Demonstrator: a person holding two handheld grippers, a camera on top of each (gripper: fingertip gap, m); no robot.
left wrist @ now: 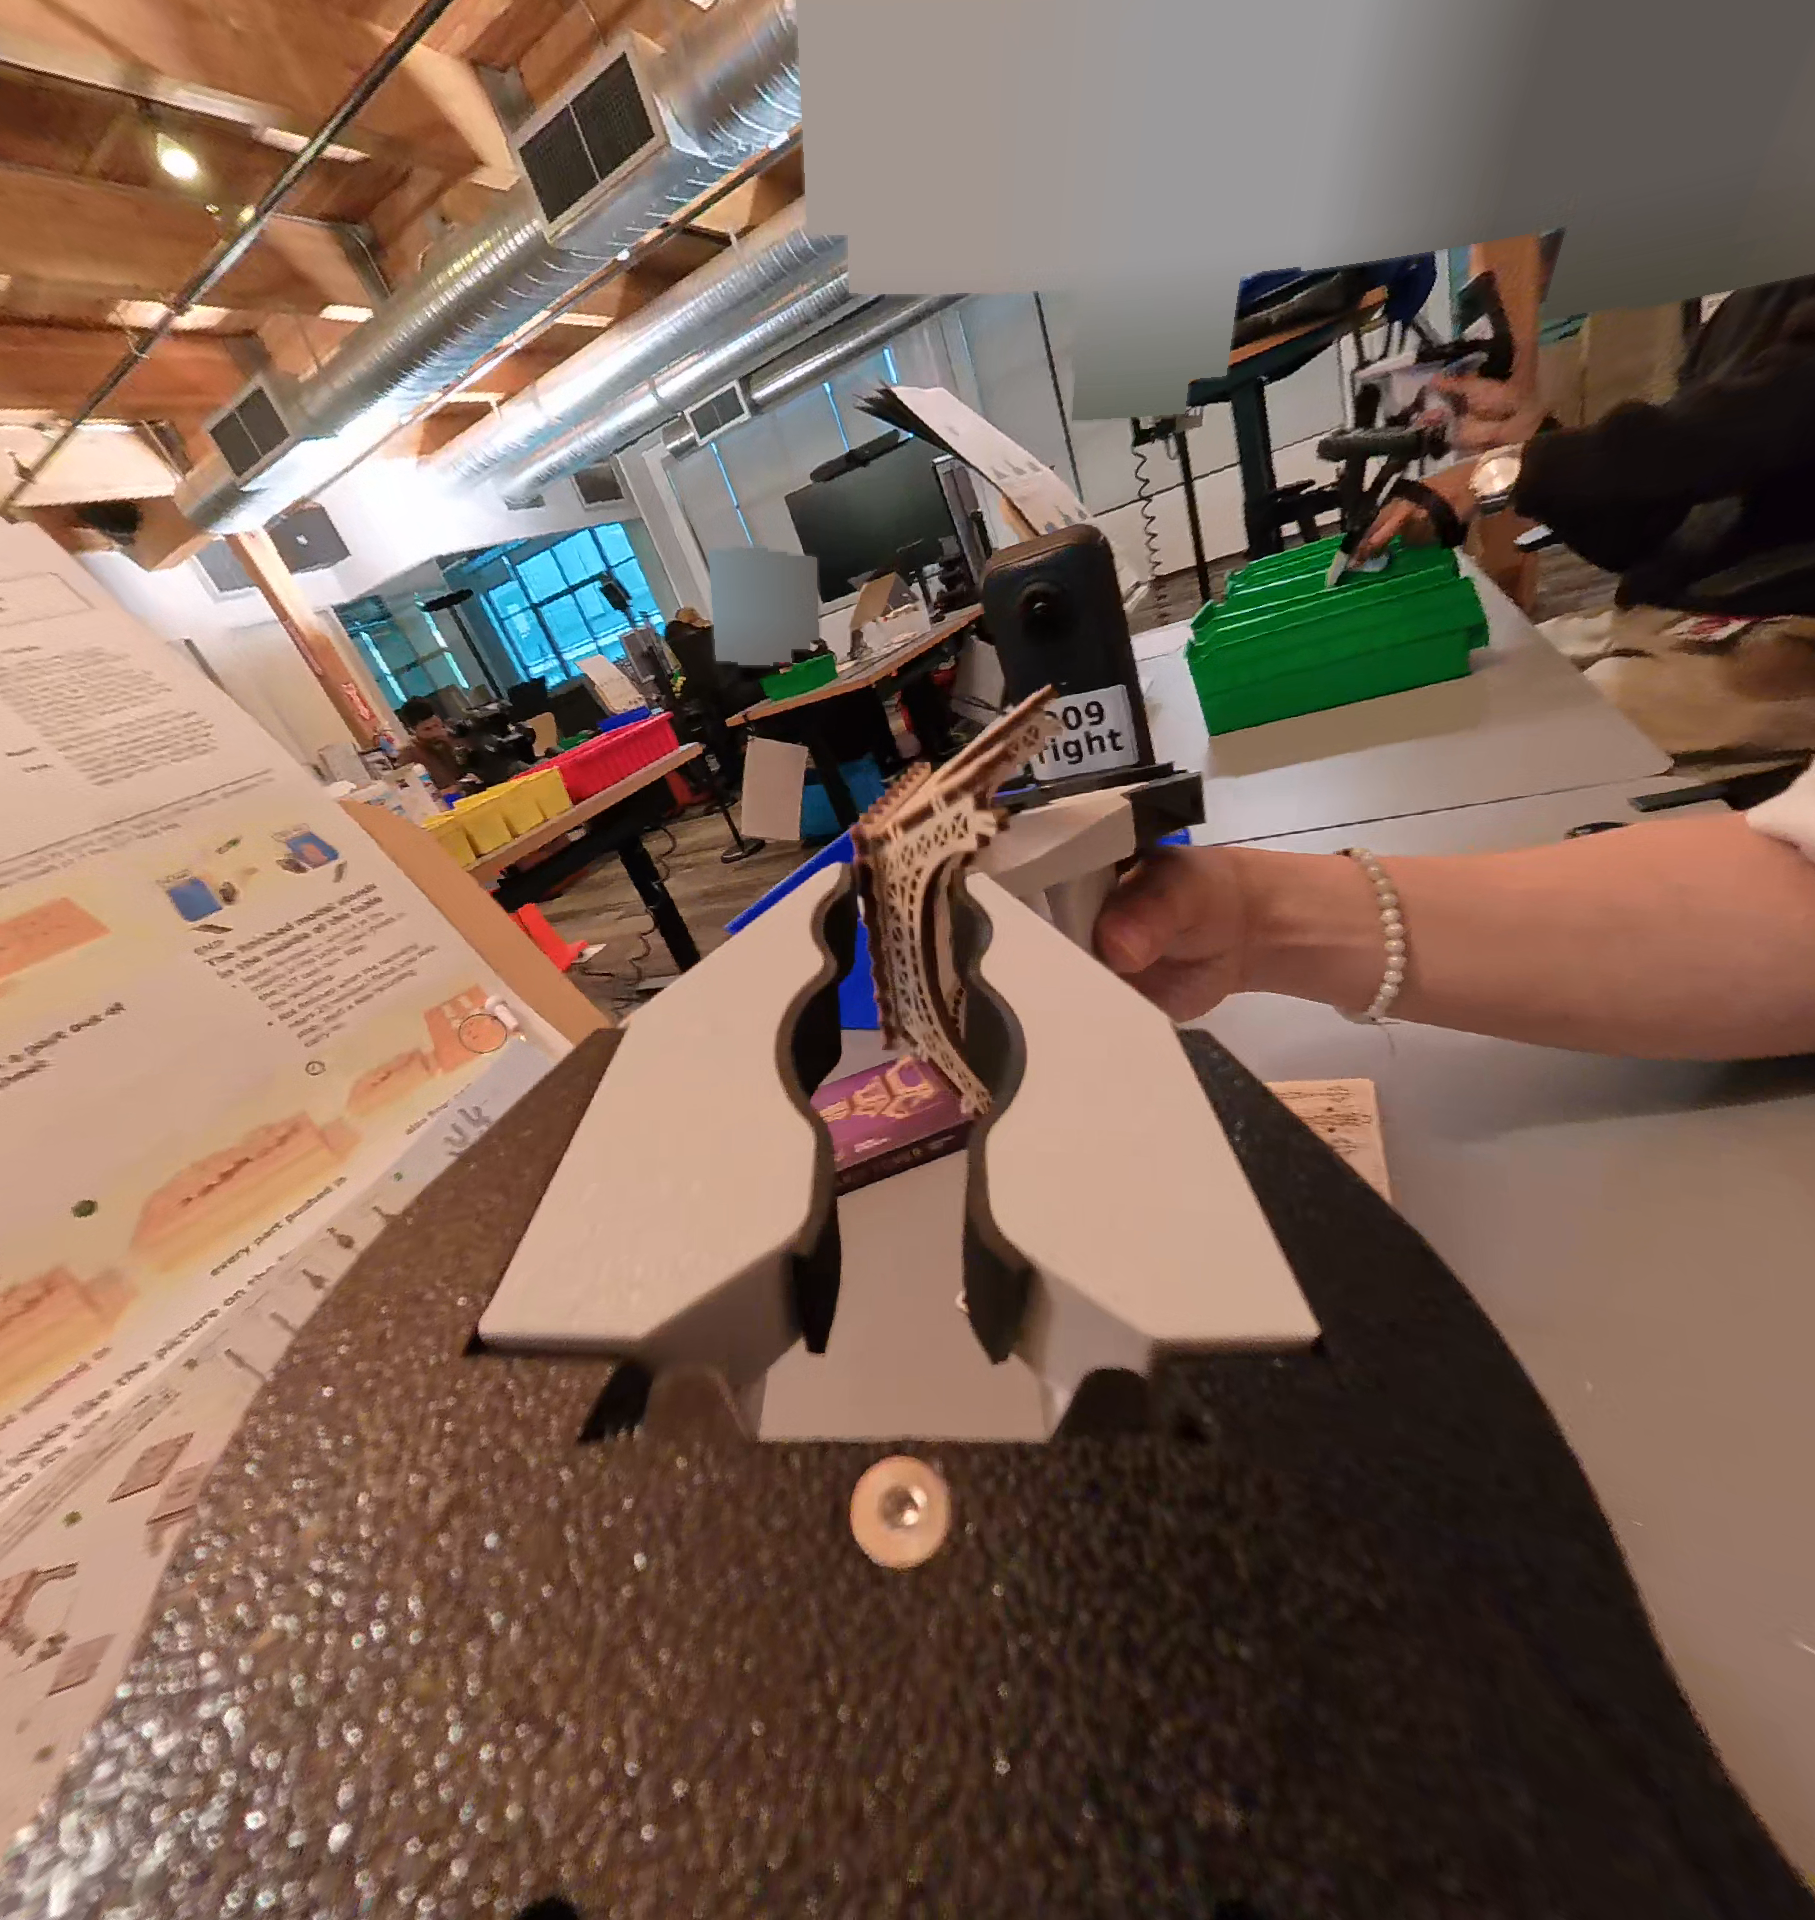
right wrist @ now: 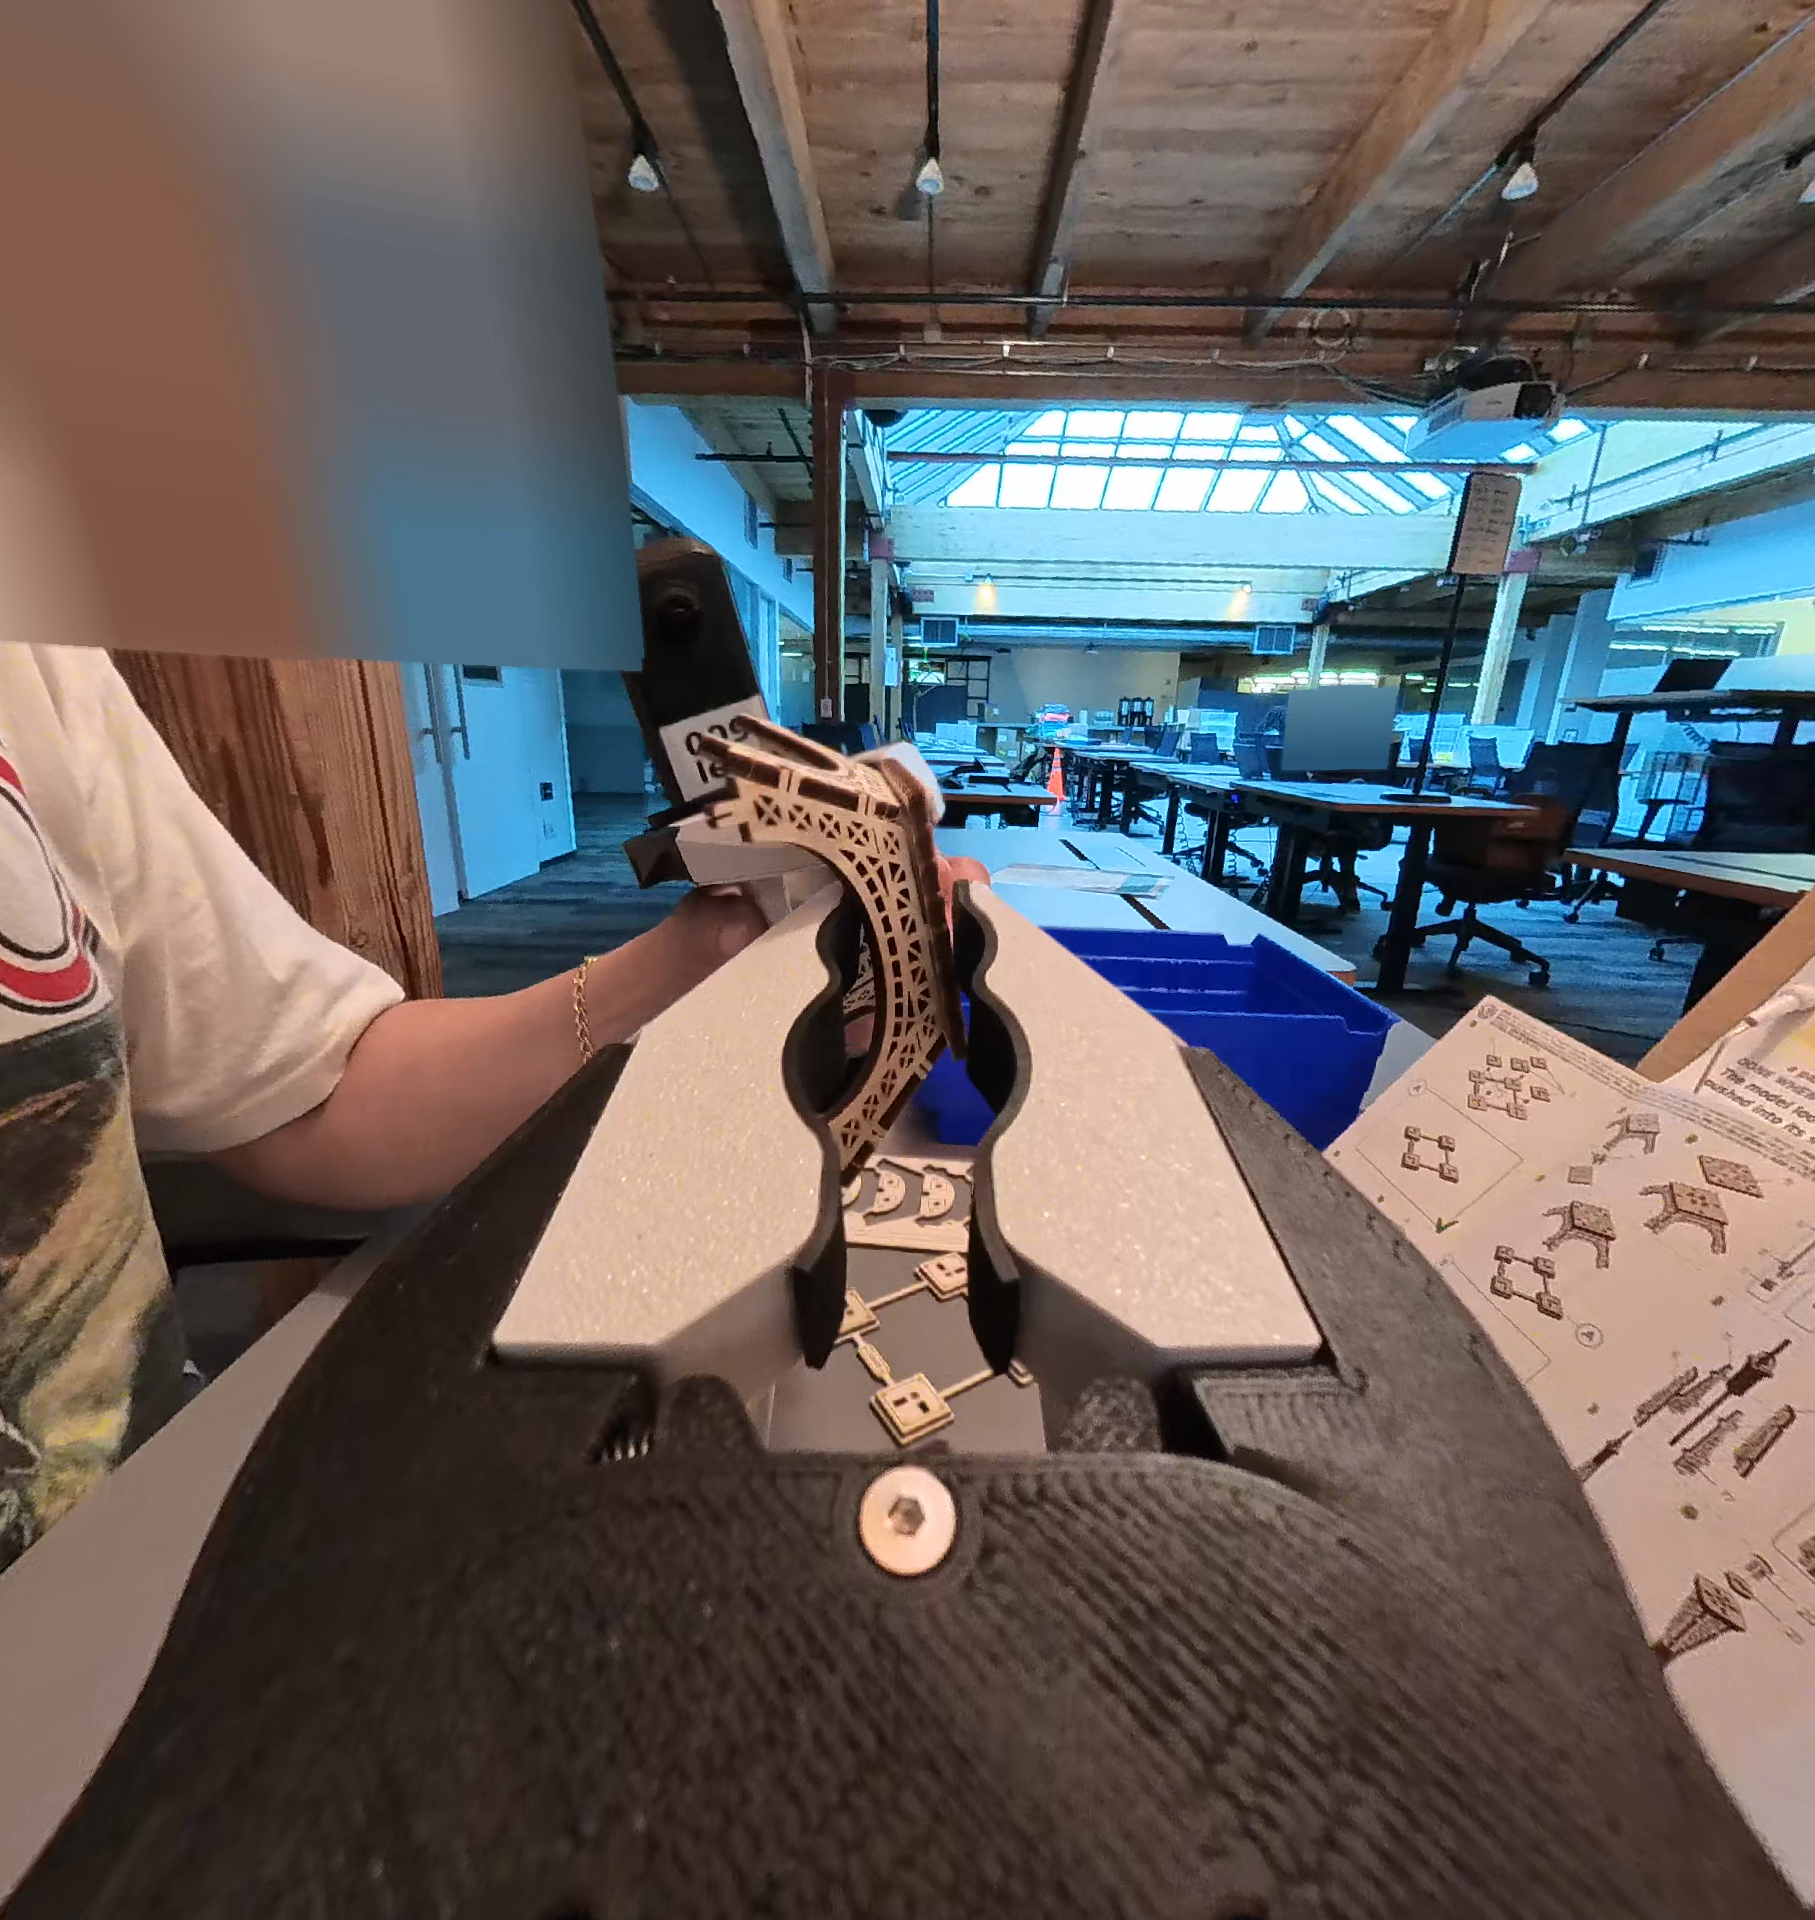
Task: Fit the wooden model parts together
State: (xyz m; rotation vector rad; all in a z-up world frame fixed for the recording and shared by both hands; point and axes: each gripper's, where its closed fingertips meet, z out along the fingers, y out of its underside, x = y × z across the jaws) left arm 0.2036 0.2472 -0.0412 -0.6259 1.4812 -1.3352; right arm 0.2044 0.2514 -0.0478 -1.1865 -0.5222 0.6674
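A curved wooden lattice model part, light wood with dark burnt edges, is held up in the air between both grippers. My left gripper is shut on it at the fingertips. The right gripper's fingers reach in from behind it, with a hand on the handle. In the right wrist view the same lattice assembly sits between the tips of my right gripper, shut on it, with the left gripper beyond. A flat square wooden frame part lies on the table below.
Instruction sheets stand at the left and lie at the right. A blue bin is behind the parts. A purple box and a wooden part sheet lie on the grey table. Green bins are farther off. The grippers are tip to tip, or close to it.
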